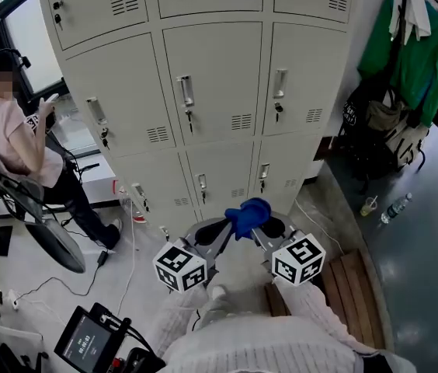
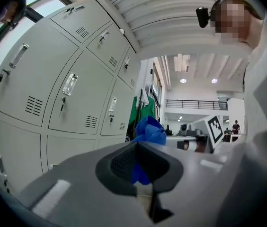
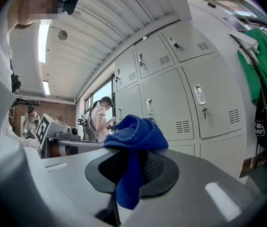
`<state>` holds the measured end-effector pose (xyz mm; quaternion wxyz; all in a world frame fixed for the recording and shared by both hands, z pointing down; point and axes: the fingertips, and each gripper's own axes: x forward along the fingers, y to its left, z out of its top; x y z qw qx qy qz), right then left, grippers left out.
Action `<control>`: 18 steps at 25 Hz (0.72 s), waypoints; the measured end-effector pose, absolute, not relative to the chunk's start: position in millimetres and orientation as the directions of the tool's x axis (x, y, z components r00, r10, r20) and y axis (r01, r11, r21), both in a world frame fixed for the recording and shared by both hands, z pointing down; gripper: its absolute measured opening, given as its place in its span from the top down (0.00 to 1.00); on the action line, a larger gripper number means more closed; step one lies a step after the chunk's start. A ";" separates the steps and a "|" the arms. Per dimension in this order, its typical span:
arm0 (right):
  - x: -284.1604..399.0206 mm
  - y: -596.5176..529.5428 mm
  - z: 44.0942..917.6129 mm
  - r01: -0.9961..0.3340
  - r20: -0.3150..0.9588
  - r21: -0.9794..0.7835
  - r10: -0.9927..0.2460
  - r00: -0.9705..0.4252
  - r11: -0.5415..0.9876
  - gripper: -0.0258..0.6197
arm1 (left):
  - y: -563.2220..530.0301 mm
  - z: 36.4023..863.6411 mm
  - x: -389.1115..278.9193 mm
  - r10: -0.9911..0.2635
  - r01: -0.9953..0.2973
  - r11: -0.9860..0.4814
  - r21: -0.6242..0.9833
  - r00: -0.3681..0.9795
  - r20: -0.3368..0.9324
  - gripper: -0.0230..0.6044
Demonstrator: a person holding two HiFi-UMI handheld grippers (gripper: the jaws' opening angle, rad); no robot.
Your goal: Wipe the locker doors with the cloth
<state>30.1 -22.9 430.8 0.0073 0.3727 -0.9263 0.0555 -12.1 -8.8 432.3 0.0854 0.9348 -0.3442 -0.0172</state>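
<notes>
Left gripper (image 2: 140,162) and right gripper (image 3: 132,167) sit closest, held side by side. Each has its jaws pressed together on the blue cloth (image 1: 248,216), which bunches up between their tips, clear of the lockers. Beyond it stand the grey locker doors (image 1: 219,92), all closed. A seated person (image 1: 17,138) is off to the left. Green garments (image 1: 409,53) hang on the right, with a bottle (image 1: 396,207) lying on the floor (image 1: 421,270) below them.
</notes>
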 end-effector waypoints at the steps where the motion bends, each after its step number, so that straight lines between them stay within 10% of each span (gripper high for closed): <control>1: 24.5 -35.2 427.3 -0.693 0.049 -0.096 -0.692 -0.720 0.715 0.88 | -21.7 428.1 -17.1 -0.643 -0.638 -0.753 0.163 0.765 0.025 0.95; 18: -25.1 -170.4 404.7 -0.686 0.013 -0.070 -0.687 -0.727 0.724 0.88 | -158.1 396.6 -55.5 -0.629 -0.620 -0.771 0.145 0.777 -0.026 0.95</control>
